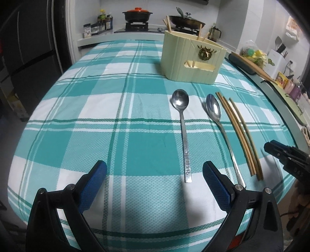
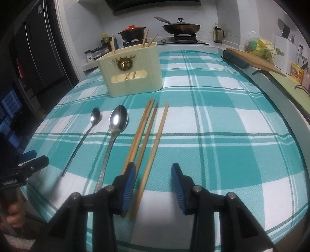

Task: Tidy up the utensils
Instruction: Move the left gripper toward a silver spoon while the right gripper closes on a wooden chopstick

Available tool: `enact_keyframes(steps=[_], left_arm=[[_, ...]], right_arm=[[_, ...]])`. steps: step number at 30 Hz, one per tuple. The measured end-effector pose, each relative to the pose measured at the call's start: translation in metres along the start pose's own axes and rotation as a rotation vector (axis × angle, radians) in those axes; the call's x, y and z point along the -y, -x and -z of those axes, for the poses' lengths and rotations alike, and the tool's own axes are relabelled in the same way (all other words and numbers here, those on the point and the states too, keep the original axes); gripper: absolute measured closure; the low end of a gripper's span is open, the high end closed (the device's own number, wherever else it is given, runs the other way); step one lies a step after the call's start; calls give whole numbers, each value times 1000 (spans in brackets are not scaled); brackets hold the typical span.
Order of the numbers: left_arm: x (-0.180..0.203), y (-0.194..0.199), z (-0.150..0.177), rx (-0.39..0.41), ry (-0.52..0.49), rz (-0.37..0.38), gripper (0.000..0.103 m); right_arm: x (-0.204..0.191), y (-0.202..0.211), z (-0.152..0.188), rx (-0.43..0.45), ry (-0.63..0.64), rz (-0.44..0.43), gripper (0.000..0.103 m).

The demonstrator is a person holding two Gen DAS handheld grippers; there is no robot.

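On the teal checked tablecloth [image 1: 96, 116] lie two metal spoons and three wooden chopsticks, side by side. My left gripper [image 1: 154, 166] is open wide low over the cloth. The end of the left spoon's [image 1: 185, 145] handle lies between its fingers, nearer the right pad and untouched. The second spoon [image 1: 213, 109] and the chopsticks [image 1: 240, 133] lie to its right. My right gripper [image 2: 153, 167] is open around the rightmost chopstick [image 2: 155, 145], and neither pad presses on it. The other two chopsticks [image 2: 139, 135] run under its left finger. A cream utensil holder [image 2: 131, 77] with several chopsticks stands behind.
A stove with a red-lidded pot [image 1: 137, 14] and a lidded pan [image 2: 181, 27] sits beyond the table. A wooden cutting board [image 2: 251, 60] and clutter line the right counter. A dark fridge [image 1: 29, 48] stands at the left. The table's front edge is close below both grippers.
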State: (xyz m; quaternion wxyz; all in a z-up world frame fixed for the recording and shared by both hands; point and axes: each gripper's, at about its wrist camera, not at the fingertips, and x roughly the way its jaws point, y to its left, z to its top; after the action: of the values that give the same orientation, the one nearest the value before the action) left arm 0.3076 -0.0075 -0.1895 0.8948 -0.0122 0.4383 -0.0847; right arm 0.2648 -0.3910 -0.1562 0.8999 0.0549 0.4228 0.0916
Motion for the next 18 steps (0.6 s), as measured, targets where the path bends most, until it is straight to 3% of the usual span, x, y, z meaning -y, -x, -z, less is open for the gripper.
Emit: enact_keyframes(steps=[4, 11, 18], left_arm=[[-9, 2, 2, 12, 41, 55, 4], [-6, -8, 4, -9, 29, 28, 4], [-7, -9, 7, -21, 35, 15, 4]], right_arm=[[-2, -6, 2, -24, -1, 11, 64], [-5, -12, 2, -45, -4, 9, 64], [-11, -25, 2, -76, 23, 14, 79]])
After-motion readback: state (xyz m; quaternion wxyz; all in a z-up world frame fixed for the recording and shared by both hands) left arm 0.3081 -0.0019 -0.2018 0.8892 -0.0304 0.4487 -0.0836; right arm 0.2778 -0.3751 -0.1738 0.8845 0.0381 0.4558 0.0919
